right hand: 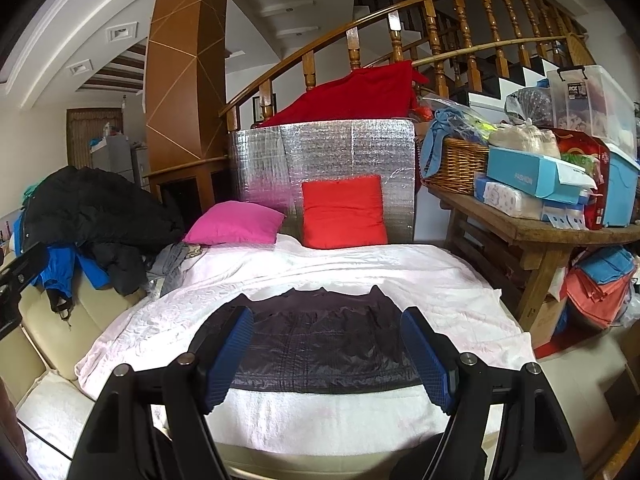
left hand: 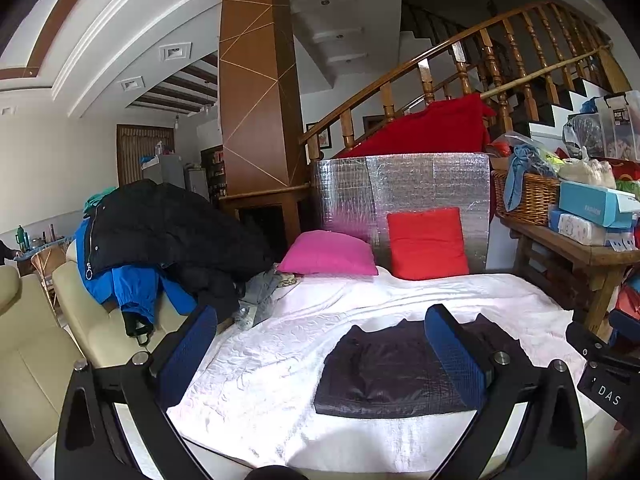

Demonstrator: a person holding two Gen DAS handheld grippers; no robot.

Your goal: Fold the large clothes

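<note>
Both tongs hang spread wide and empty, touching nothing. The right tongs (right hand: 328, 356) face the jacket (right hand: 316, 344) squarely and look nearer; the left tongs (left hand: 320, 356) sit off its left side. The jacket lies folded flat on the blanket (right hand: 440, 280), long axis running left to right.

"DAS" on black gripper body (left hand: 608, 394), "FASHION" on blue box (right hand: 524, 179)
</note>
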